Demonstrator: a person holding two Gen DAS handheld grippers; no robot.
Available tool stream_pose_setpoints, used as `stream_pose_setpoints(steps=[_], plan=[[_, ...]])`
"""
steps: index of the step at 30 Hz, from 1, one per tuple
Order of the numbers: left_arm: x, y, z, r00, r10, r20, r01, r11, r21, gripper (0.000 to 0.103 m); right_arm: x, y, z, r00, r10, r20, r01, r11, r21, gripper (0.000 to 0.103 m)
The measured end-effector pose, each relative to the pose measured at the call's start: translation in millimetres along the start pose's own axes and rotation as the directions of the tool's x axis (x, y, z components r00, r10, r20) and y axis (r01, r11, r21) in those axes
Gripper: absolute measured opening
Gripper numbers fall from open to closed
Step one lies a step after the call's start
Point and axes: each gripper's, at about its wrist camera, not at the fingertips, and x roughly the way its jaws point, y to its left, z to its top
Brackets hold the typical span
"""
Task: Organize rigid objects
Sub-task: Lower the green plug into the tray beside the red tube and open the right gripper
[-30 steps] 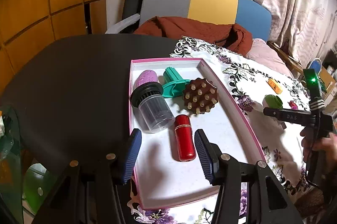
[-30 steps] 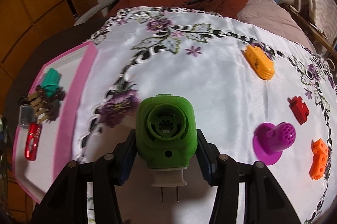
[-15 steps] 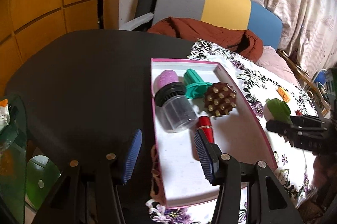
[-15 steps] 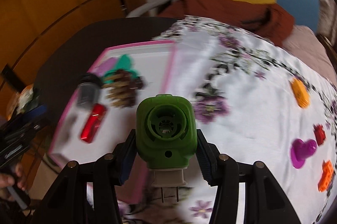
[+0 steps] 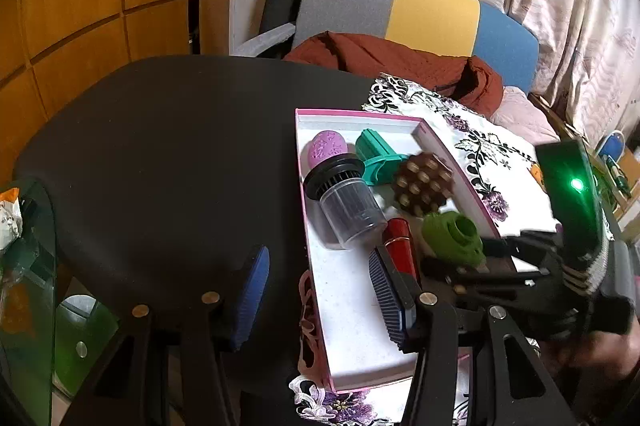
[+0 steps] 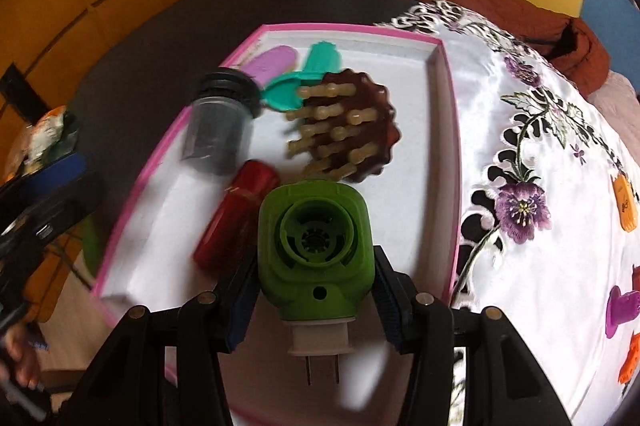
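Note:
My right gripper (image 6: 314, 290) is shut on a green plug-in device (image 6: 316, 246), prongs toward me, and holds it over the pink-rimmed white tray (image 6: 440, 129). The device also shows in the left wrist view (image 5: 452, 238). The tray (image 5: 348, 306) holds a red cylinder (image 6: 236, 214), a brown spiked massager (image 6: 348, 129), a grey jar with black lid (image 6: 220, 121), a teal piece (image 6: 308, 77) and a purple piece (image 6: 272, 61). My left gripper (image 5: 320, 294) is open and empty, at the tray's left rim.
The tray lies partly on a black round table (image 5: 160, 153) and partly on a white floral cloth (image 6: 540, 153). On the cloth are an orange piece (image 6: 624, 201), a purple piece (image 6: 620, 310) and another orange piece (image 6: 630, 362). A glass shelf (image 5: 28, 266) is at the left.
My right gripper has carried the green device left from over the cloth to over the tray. My left gripper has drifted left, now straddling the tray's left rim.

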Motion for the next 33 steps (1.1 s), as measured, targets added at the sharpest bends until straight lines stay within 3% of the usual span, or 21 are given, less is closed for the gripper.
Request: stream_pose_setpoints(steps=[7,23,33], plan=[[1,-3,-1,1.000,-0.003,-0.008,0.003,1.000,0.008,0.053,13,-3,9,0.997,-0.067,0.030,0.067,0.998,-0.003,0.053],[3,-11,-4,1.000,0.002,-0.015,-0.001,0.999,0.034,0.053,-13,-16,-5,0.991,0.060,0.122,-0.065,0.997,0.044,0.060],[4,-22,-3,1.000,0.015,-0.016,-0.014,0.998,0.069,0.058,-42,-40,-12,0.983,0.036,0.183,-0.054,0.994,0.091,0.060]])
